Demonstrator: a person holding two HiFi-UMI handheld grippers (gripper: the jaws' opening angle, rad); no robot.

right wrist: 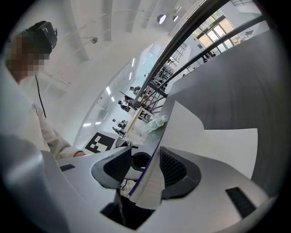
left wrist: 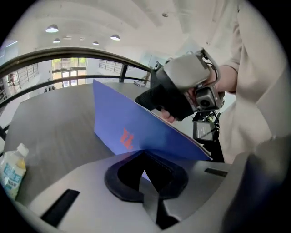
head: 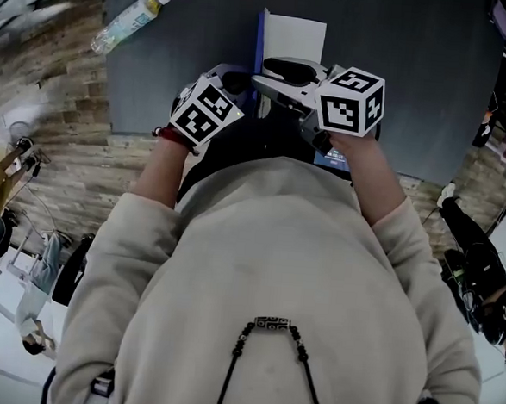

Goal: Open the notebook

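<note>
Grey worktop [head: 416, 96] carries the notebook [head: 295, 37] at 12 o'clock. The left gripper [left wrist: 148, 157] has its fingers clamped on the notebook's raised blue cover. The right gripper [right wrist: 148, 166] has its fingers apart, straddling white pages. A bottle [head: 127, 22] holding pale drink lies at 10 o'clock.

The left gripper [left wrist: 152, 176] is clamped on the notebook cover [left wrist: 136, 127]; the right gripper [right wrist: 145, 168] is held alongside, jaws parted.

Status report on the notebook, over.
Left tool shut on blue cover, cover raised. Right tool open around white pages. Notebook partly open. Bottle off to the side, nothing blocking.
</note>
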